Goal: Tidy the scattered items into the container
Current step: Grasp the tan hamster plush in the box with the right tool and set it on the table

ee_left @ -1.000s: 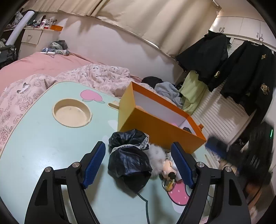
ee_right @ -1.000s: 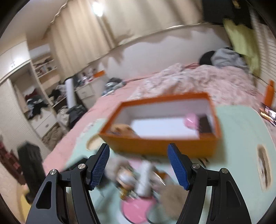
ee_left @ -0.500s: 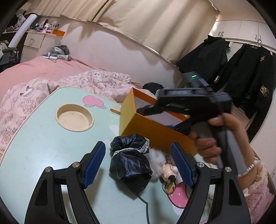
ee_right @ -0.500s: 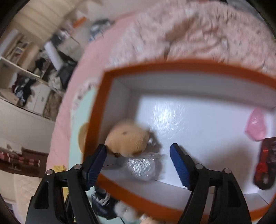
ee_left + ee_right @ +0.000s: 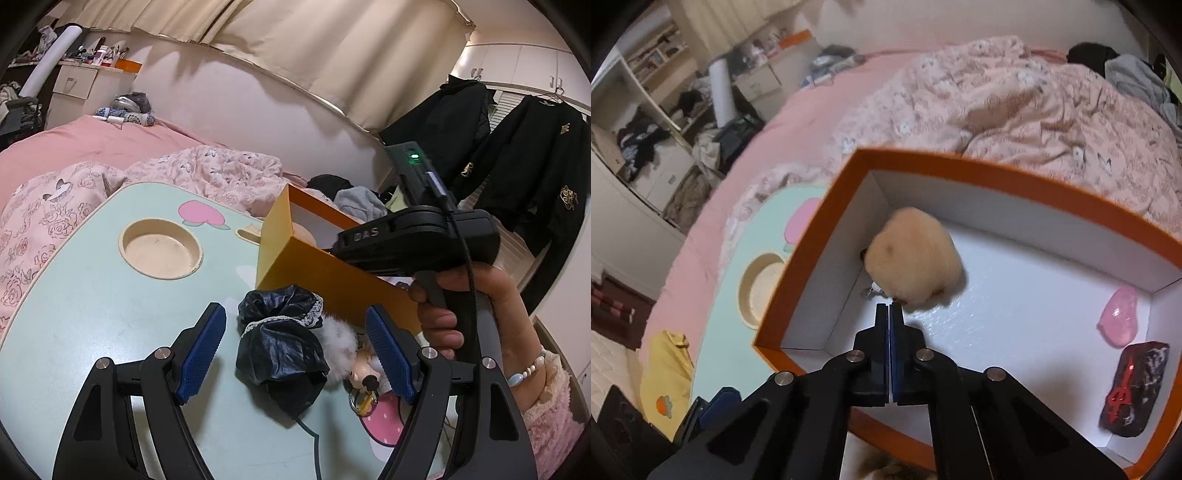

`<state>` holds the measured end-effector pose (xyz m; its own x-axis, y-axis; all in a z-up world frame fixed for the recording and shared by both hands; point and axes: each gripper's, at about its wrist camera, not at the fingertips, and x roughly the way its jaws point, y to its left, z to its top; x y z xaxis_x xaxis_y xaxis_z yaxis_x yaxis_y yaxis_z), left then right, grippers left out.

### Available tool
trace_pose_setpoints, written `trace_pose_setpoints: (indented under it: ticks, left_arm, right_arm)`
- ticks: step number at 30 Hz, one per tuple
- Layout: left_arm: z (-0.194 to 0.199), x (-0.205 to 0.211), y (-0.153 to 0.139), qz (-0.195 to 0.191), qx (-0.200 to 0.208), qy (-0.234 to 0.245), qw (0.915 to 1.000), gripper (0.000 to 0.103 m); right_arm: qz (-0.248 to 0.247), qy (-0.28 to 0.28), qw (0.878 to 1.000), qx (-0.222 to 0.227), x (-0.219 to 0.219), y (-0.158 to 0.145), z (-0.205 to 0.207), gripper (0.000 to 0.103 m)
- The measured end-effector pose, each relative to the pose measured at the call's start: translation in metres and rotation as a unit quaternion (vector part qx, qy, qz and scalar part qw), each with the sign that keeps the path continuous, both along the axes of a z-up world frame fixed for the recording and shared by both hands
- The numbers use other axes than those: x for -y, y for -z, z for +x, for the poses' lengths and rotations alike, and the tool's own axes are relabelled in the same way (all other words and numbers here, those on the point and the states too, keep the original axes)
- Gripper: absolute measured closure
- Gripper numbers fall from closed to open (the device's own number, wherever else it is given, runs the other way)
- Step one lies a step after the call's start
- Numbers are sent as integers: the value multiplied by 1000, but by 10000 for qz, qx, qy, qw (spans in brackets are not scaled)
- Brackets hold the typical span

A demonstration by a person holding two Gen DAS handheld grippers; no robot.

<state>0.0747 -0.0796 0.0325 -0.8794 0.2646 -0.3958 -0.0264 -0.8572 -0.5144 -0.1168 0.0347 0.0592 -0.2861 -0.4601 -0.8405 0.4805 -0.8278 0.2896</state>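
Over the orange box (image 5: 960, 162) on the desk (image 5: 92, 295), the right gripper (image 5: 889, 314) is hanging with fingers together and empty, having just closed, above a fluffy ball (image 5: 914, 258), pink trinket (image 5: 1119, 317) and dark pouch (image 5: 1134, 391) already inside, while the left gripper (image 5: 295, 350) is waiting, fingers apart, around a black bag (image 5: 280, 343) and doll keychain (image 5: 362, 373) yet to be packed.

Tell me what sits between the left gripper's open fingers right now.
In the left wrist view, a crumpled black bag with lace trim lies between the left gripper fingers, untouched; a white fluffy charm lies beside it.
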Motion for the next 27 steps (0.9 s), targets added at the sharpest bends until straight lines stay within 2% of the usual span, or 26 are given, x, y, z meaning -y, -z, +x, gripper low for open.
trace_pose_setpoints:
  ticks: [4, 6, 7, 9, 10, 13, 19, 21, 22, 24, 27]
  left_arm:
    - [-1, 0, 0, 7, 36, -6, 10000, 25]
    - [-1, 0, 0, 3, 34, -12, 10000, 25]
    - [0, 0, 0, 6, 29, -9, 10000, 25]
    - [0, 0, 1, 10, 28, -13, 10000, 25]
    - [0, 0, 1, 13, 30, -8, 10000, 25]
    - [-1, 0, 1, 12, 50, -4, 10000, 25]
    - [0, 0, 1, 17, 45, 0, 10000, 25]
    - [0, 0, 1, 21, 44, -4, 10000, 25]
    - [0, 0, 1, 24, 33, -4, 10000, 25]
    - [0, 1, 2, 43, 37, 0, 10000, 25]
    - [0, 2, 3, 75, 41, -8, 10000, 25]
  right_arm:
    - [-404, 146, 9989, 177, -22, -16, -1, 101]
    - [-521, 188, 9981, 283, -29, -23, -3, 95]
    - [-539, 211, 9977, 348, -32, -27, -3, 86]
    - [-598, 364, 9970, 331, -37, -34, -4, 33]
    - [-661, 470, 9964, 255, -39, -38, 1, 27]
    - [-717, 572, 9956, 205, -34, -38, -4, 26]
    - [-69, 604, 9969, 500, 0, 0, -31, 28]
    - [55, 524, 9970, 560, 6, 10, -36, 48]
    - [130, 460, 9981, 380, 8, 9, -36, 62]
    - [110, 331, 9990, 279, 7, 6, -32, 68]
    - [-133, 378, 9991, 170, -5, -4, -24, 69]
